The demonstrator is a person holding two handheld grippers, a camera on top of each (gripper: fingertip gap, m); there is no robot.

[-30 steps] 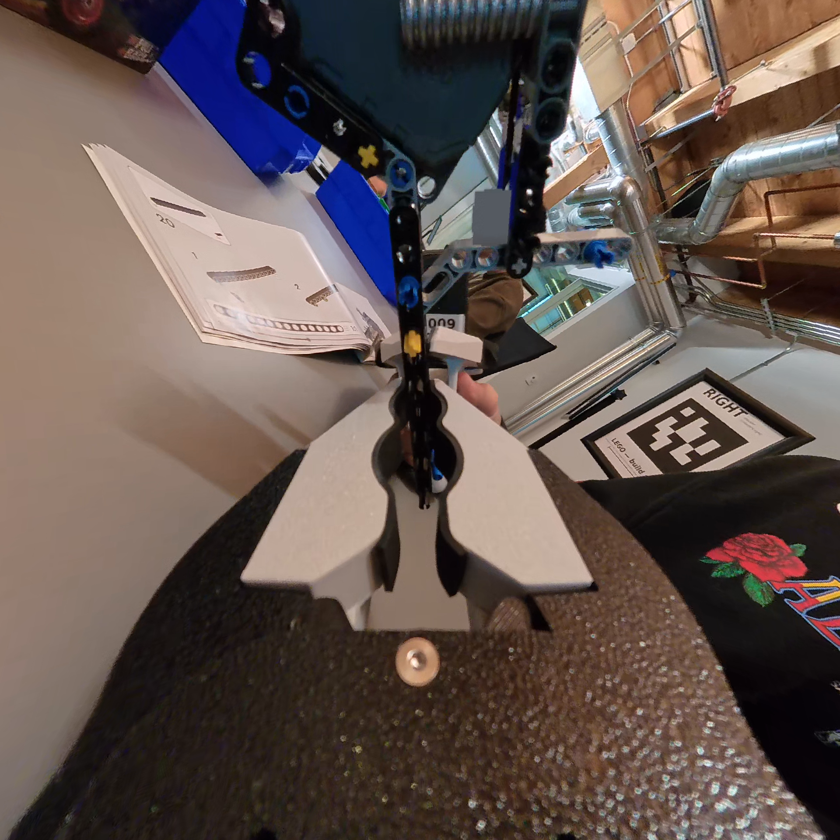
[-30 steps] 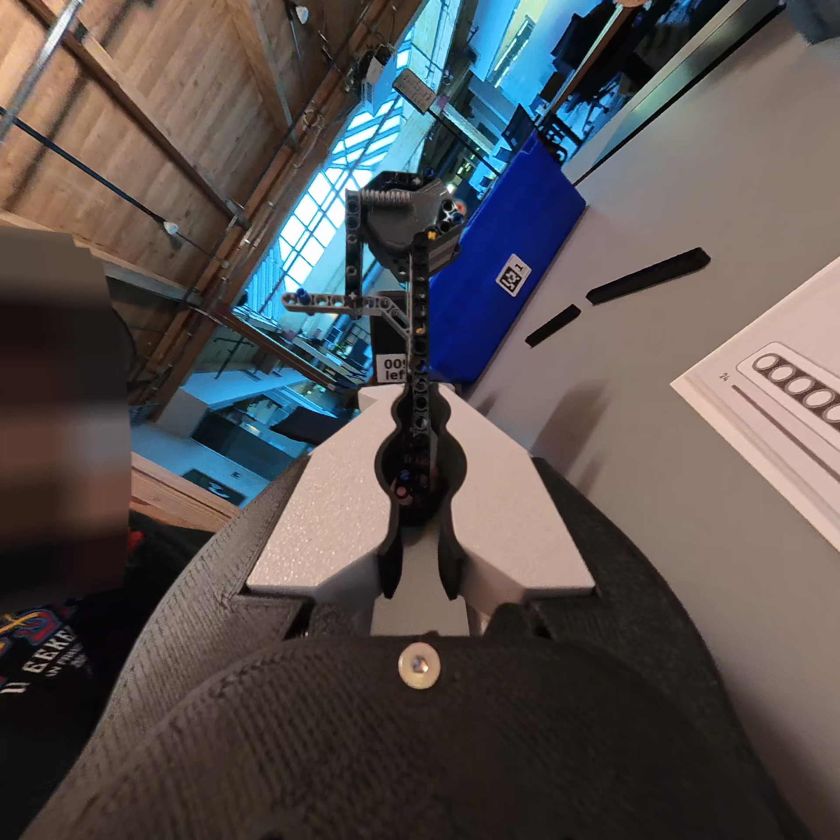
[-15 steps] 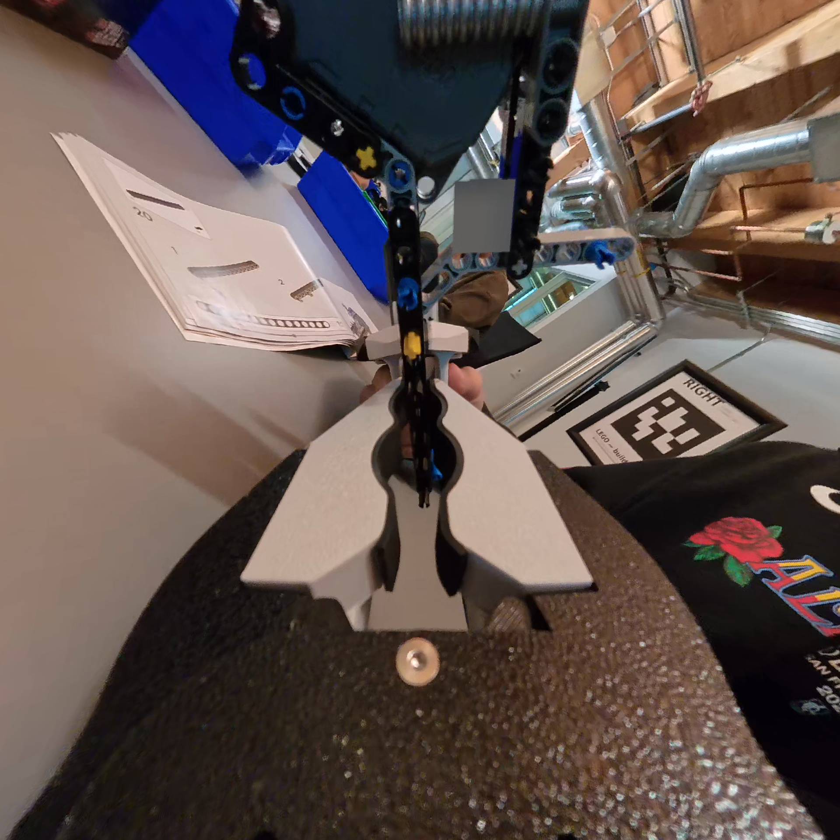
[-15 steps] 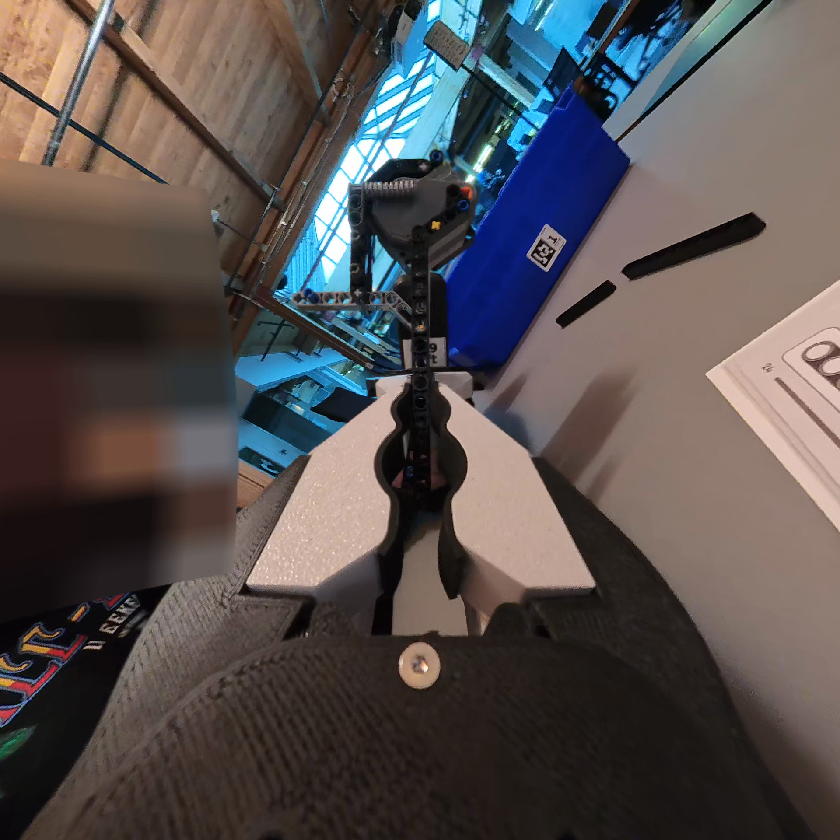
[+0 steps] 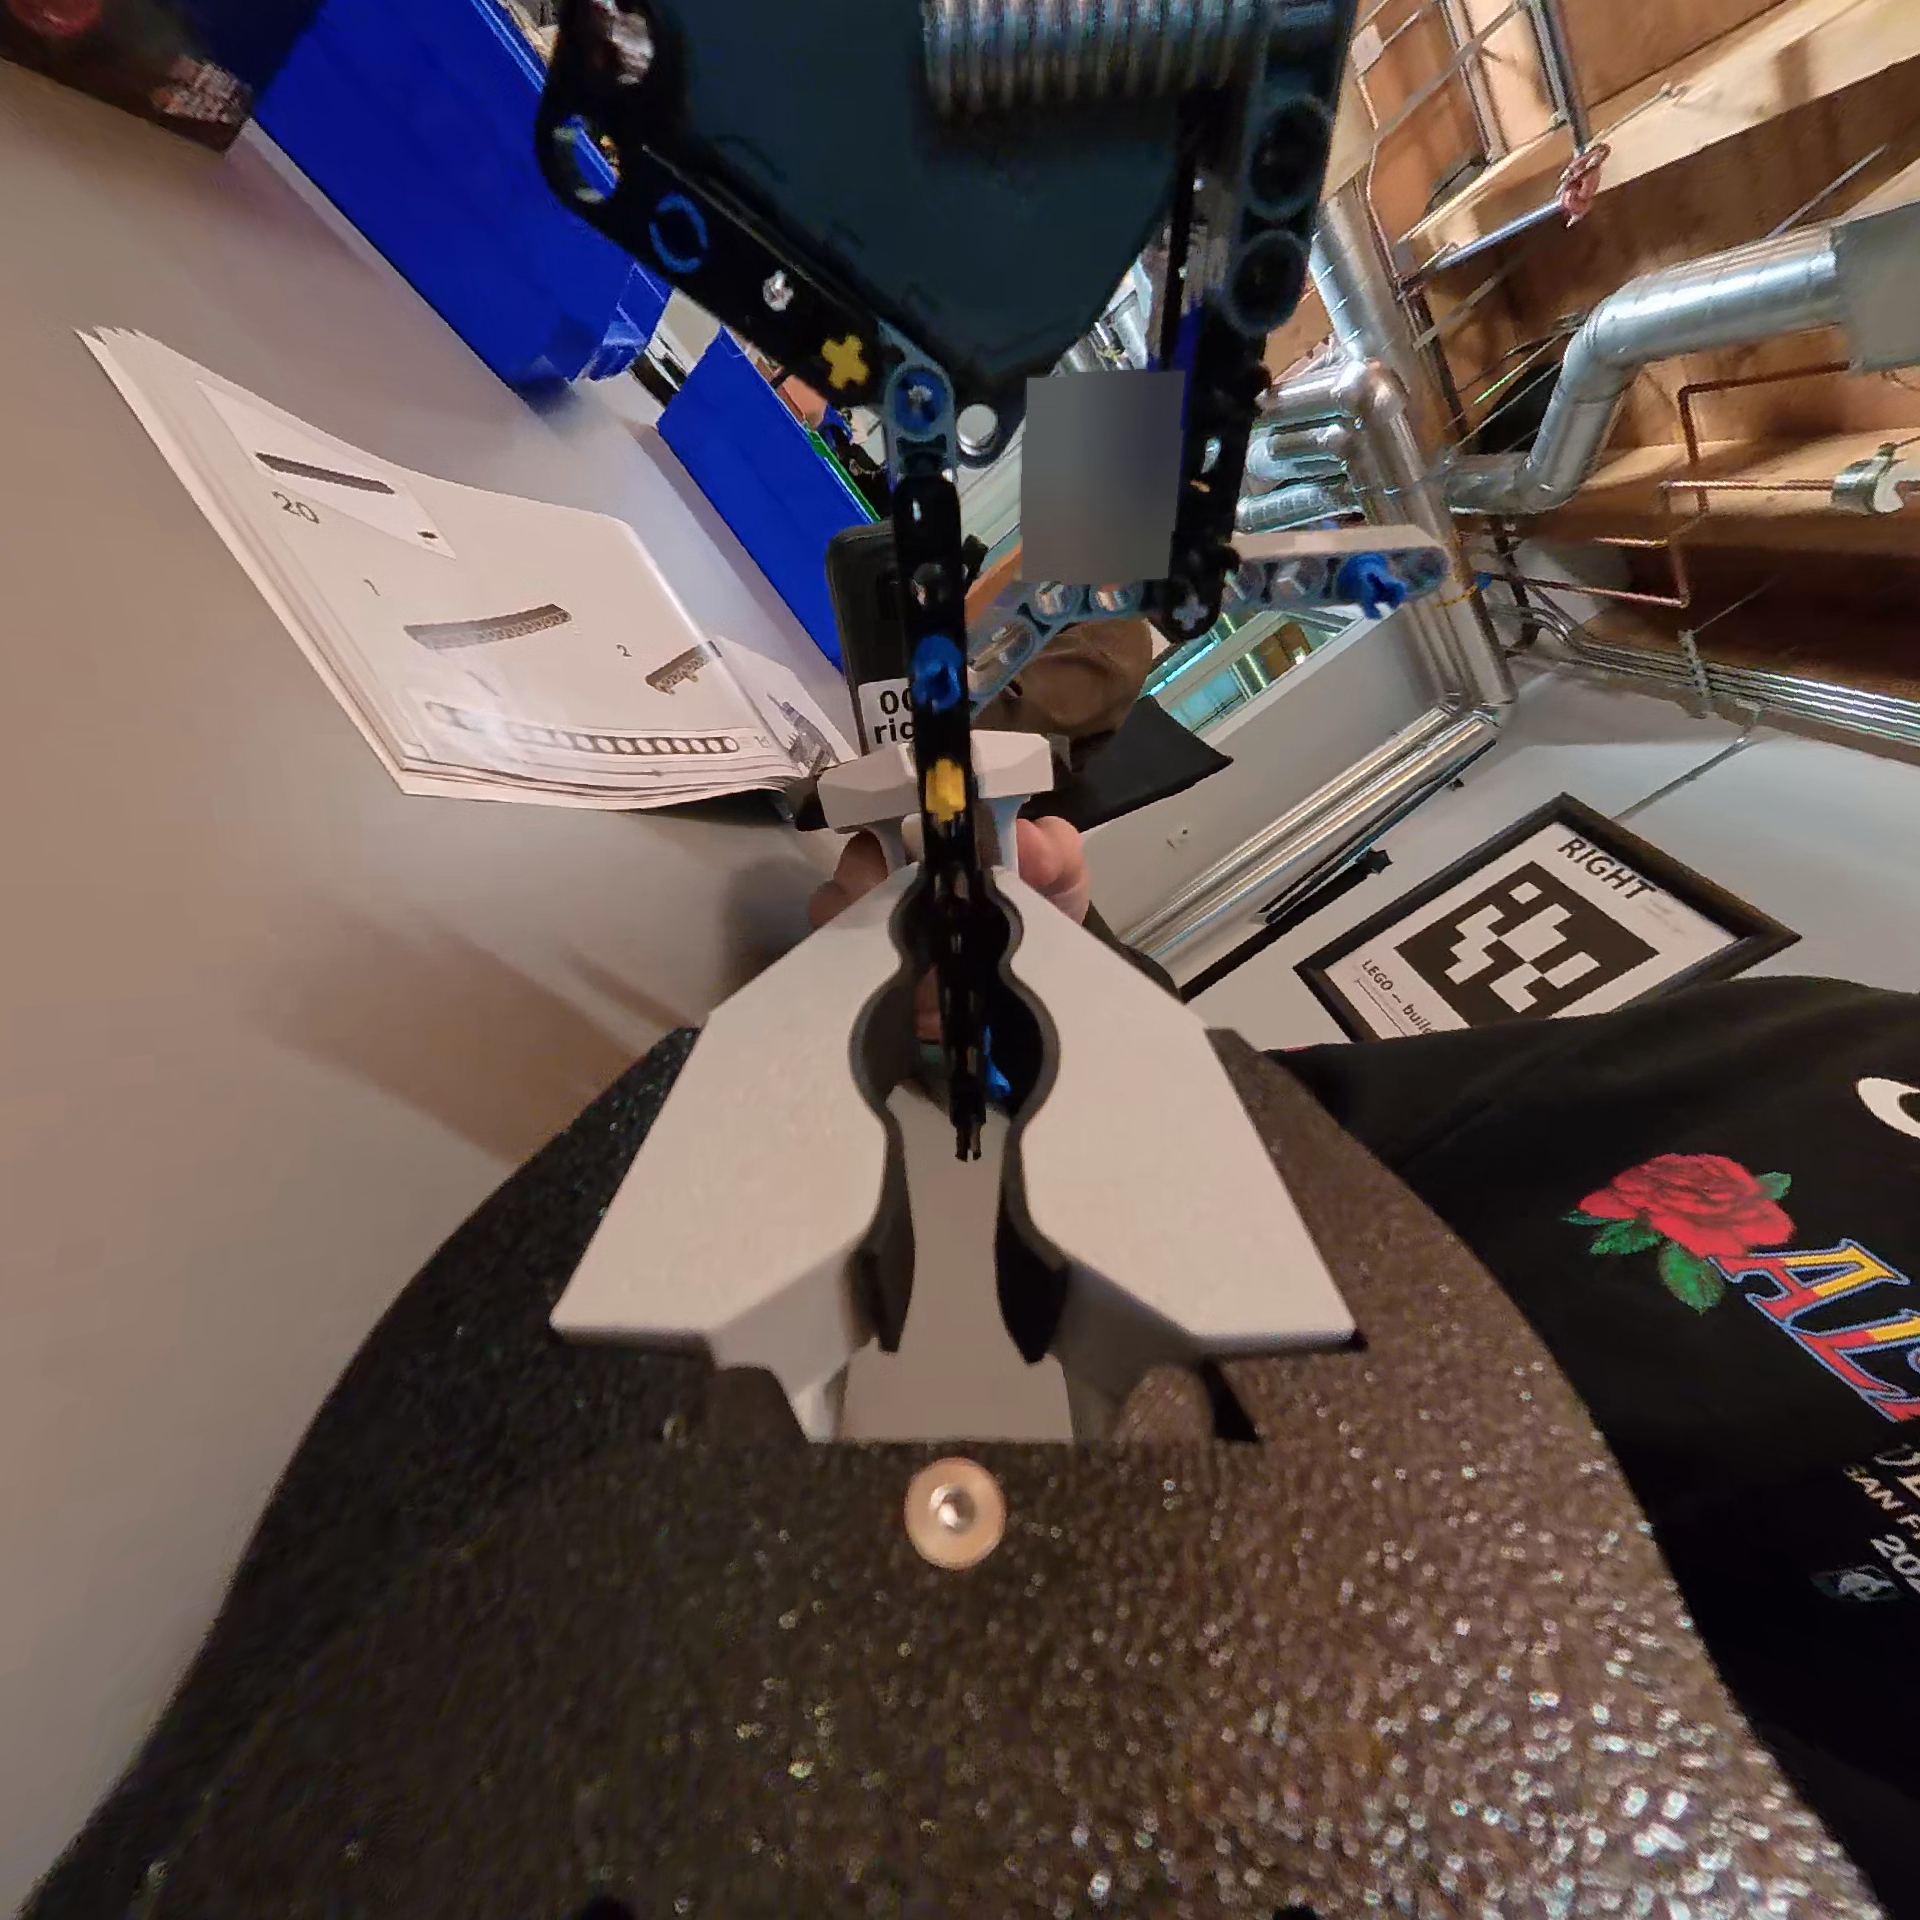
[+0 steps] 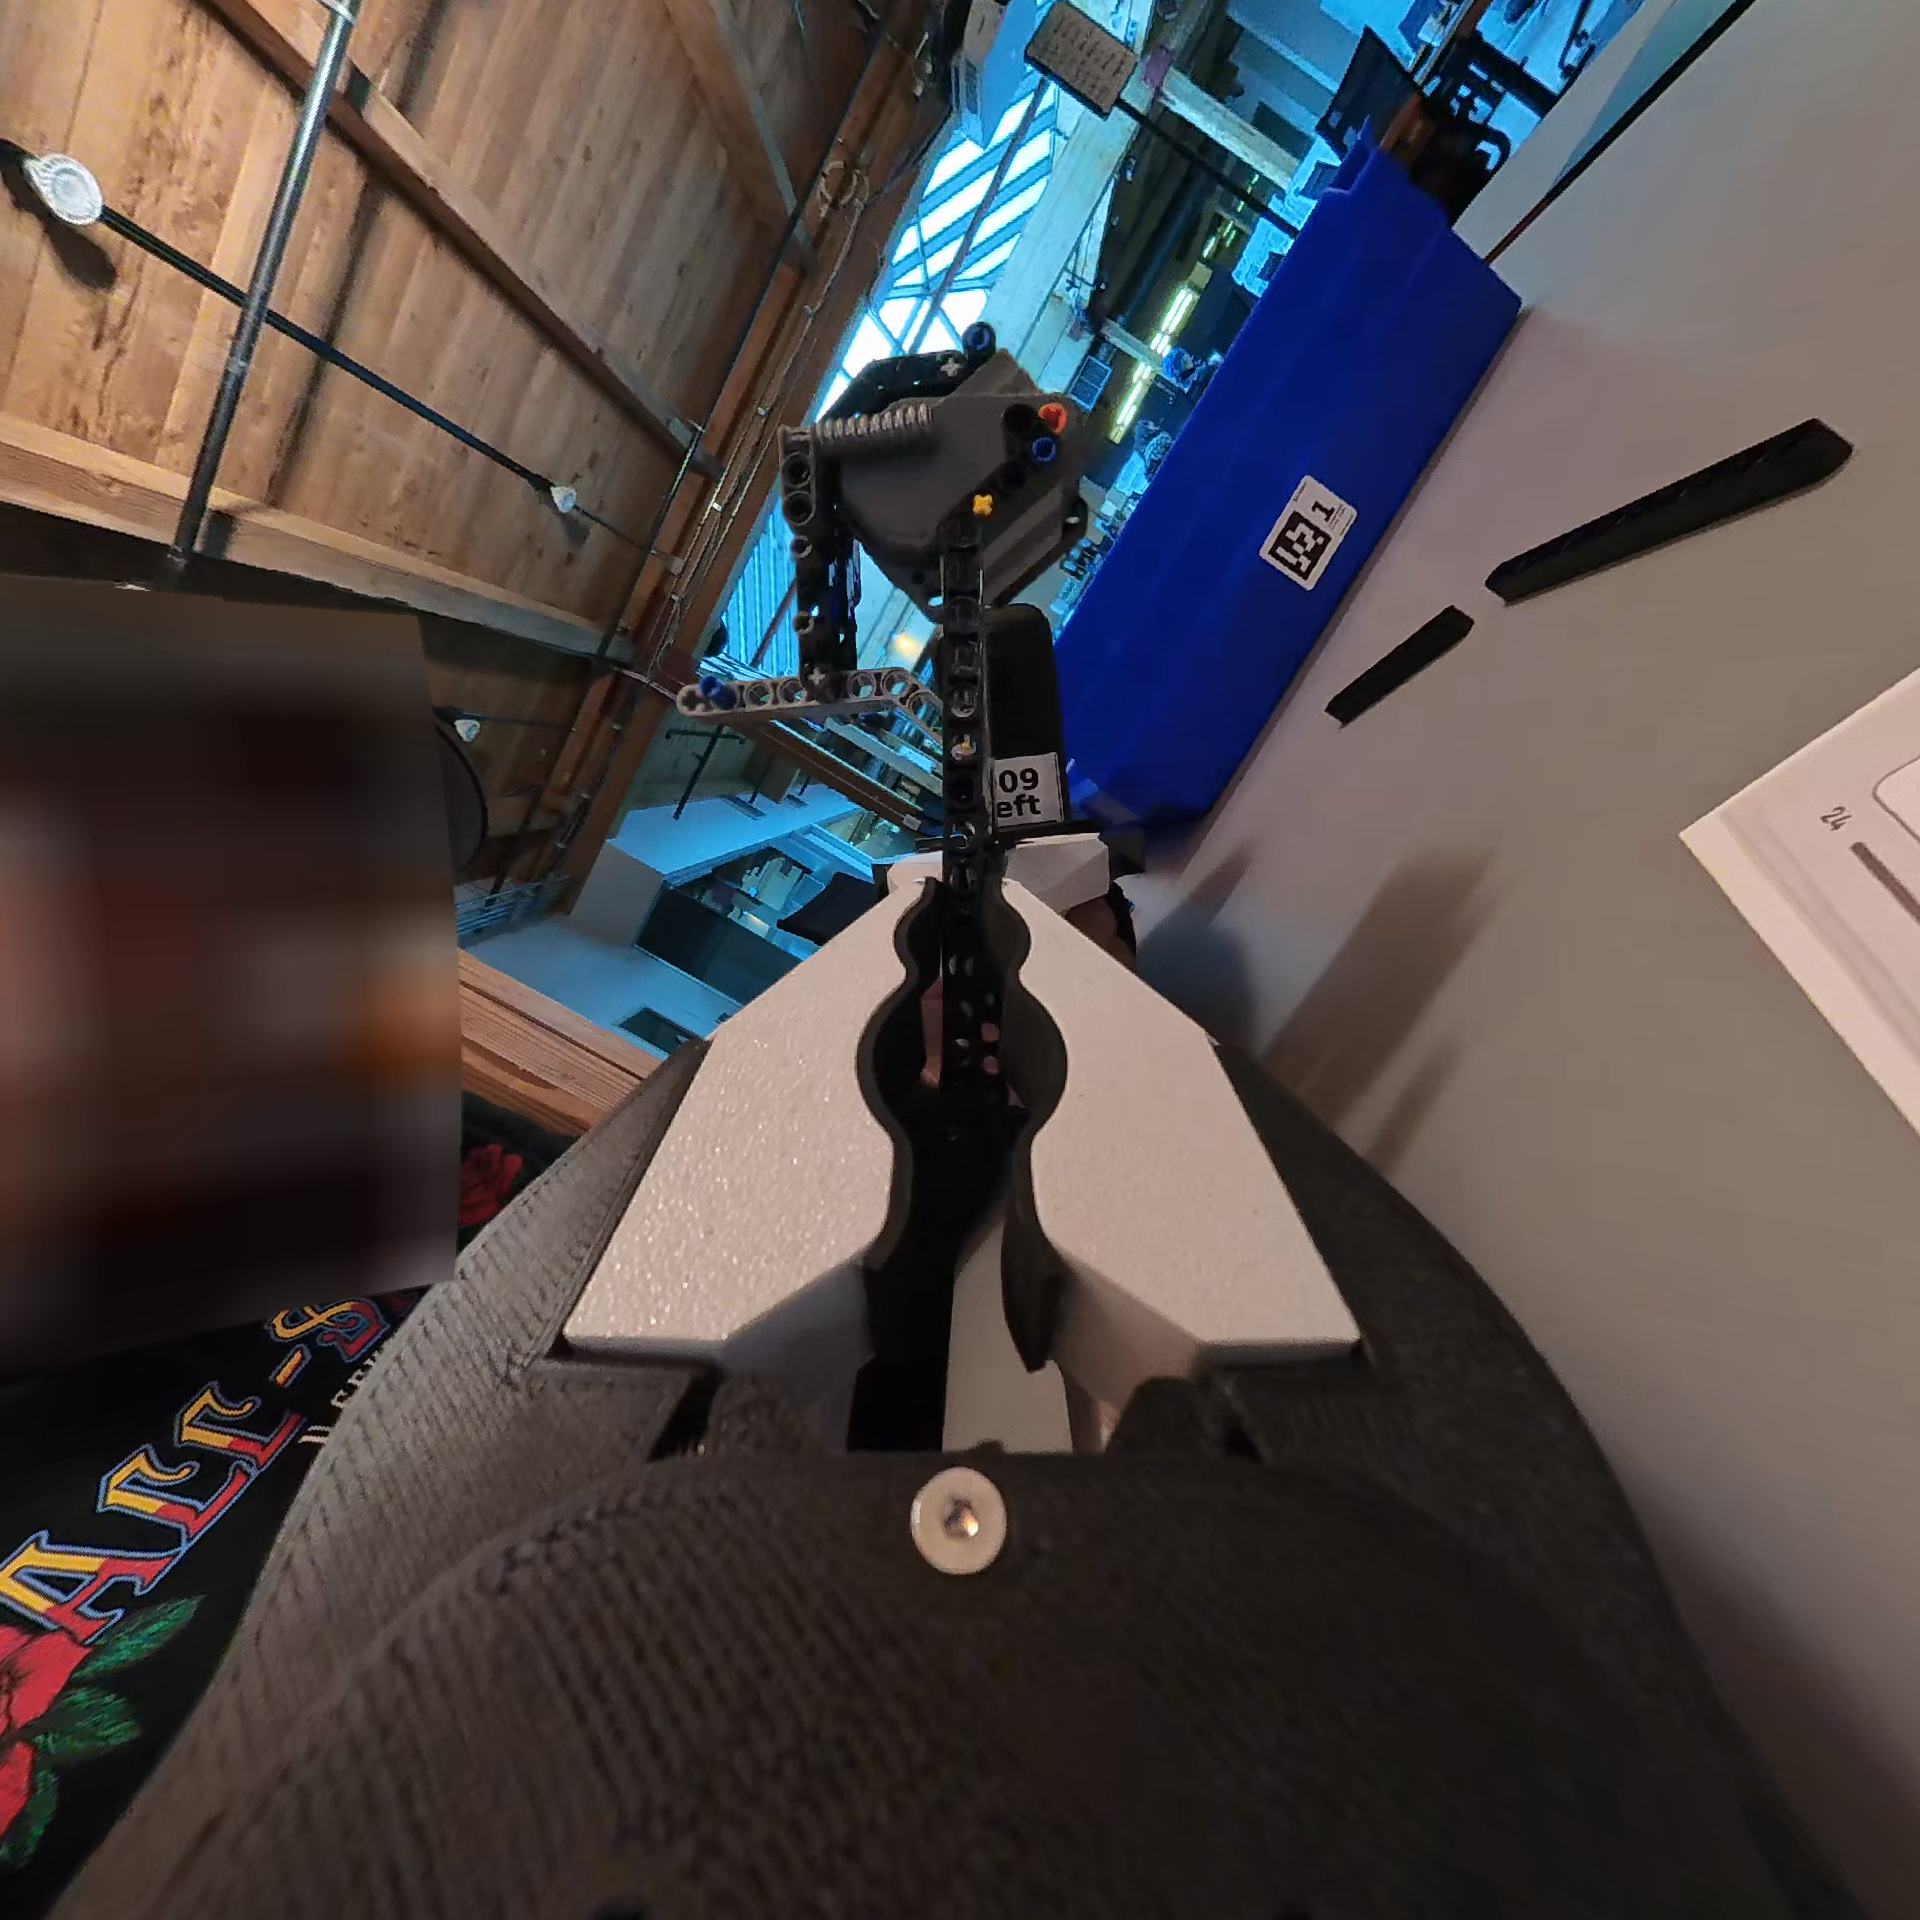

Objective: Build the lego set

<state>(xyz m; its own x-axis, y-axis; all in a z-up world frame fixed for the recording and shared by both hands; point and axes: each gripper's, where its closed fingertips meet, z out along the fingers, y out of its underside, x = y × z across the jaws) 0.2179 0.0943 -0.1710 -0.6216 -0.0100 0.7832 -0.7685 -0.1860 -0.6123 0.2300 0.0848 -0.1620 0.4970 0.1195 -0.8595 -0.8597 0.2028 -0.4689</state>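
Both grippers clamped on the lego build, up off the bench.
My left gripper (image 5: 961, 925) & right gripper (image 6: 961, 914) fingers pinch its black beam (image 5: 940, 623) from opposite ends; instruction booklet (image 5: 447, 582) lies open on bench (image 5: 208, 1039).

The grey flat desk (image 6: 1558, 935) carries two loose black Lego beams (image 6: 1662, 509), lying just beside the blue plastic bins (image 6: 1278, 499) behind them. The open white paper instruction booklet (image 5: 468, 613) lies nearer, before those bins.
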